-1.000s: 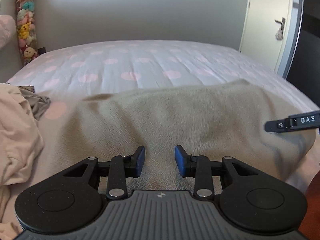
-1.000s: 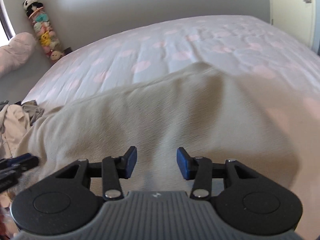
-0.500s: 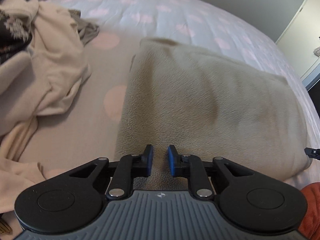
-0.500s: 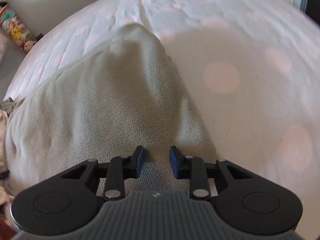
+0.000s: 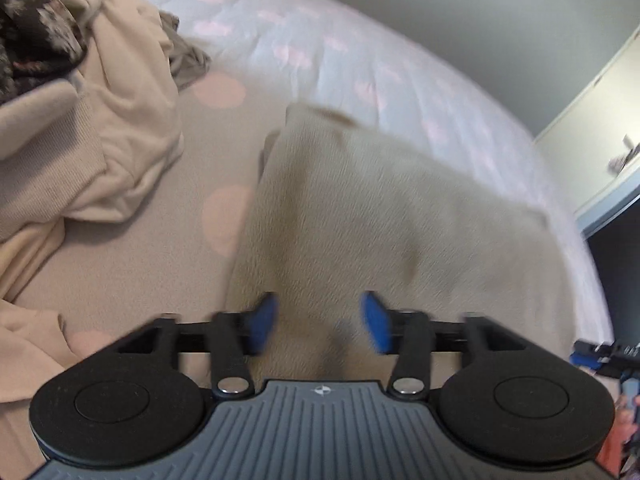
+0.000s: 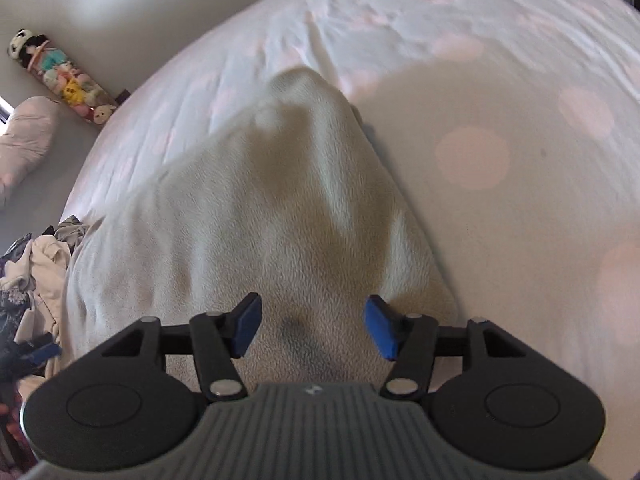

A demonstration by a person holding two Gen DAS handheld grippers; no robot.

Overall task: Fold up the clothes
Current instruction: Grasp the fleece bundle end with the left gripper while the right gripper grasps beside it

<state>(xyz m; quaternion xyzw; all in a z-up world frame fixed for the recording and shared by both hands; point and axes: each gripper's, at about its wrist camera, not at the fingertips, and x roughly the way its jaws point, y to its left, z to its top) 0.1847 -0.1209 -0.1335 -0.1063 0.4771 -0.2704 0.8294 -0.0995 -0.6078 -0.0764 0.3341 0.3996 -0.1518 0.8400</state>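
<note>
From the left wrist, the left gripper point(image 5: 318, 322) hangs spread wide and empty over the near edge of the beige fleece point(image 5: 392, 216), which stretches away to the right across the bed point(image 5: 320, 52). From the right wrist, the right gripper point(image 6: 314, 326) is equally wide and empty above the fleece's point(image 6: 248, 216) near right corner, the cloth running off to its left.

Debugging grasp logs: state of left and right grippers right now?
Left gripper: open, holding nothing, over the beige fleece garment.
Right gripper: open, holding nothing, over the same garment.

No legible text or labels.
</note>
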